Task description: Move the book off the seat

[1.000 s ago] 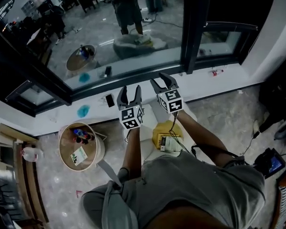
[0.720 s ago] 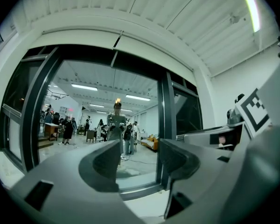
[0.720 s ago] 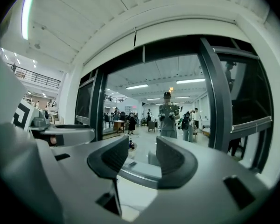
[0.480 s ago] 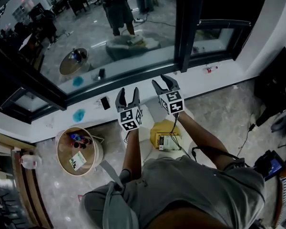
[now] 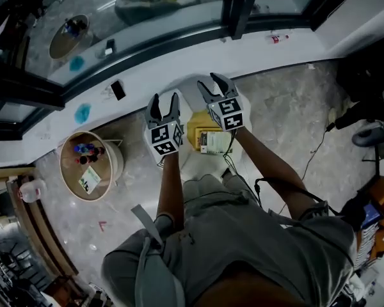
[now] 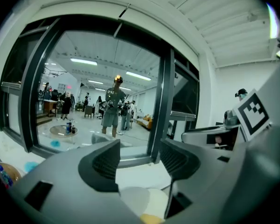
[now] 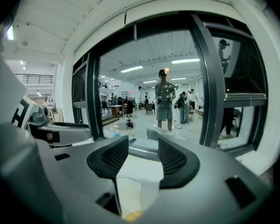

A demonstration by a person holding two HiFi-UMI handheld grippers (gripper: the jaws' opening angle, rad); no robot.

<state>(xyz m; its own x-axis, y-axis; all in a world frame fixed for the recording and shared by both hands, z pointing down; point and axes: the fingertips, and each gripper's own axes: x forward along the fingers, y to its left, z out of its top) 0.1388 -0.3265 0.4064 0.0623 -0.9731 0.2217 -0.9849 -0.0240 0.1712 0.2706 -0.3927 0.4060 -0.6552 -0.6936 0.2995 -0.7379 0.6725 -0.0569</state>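
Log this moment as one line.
left claw: open, empty | right claw: open, empty | yellow book: on white seat, untouched

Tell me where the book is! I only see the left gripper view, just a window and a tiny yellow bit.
Observer: The yellow book lies flat on the white seat, right in front of the person.
Operator: Is the other gripper holding something?
Observer: No. The right gripper has its jaws apart, with nothing between them.
Operator: Is anything on the windowsill?
Observer: A flat dark thing, maybe a phone, lies on the white sill.
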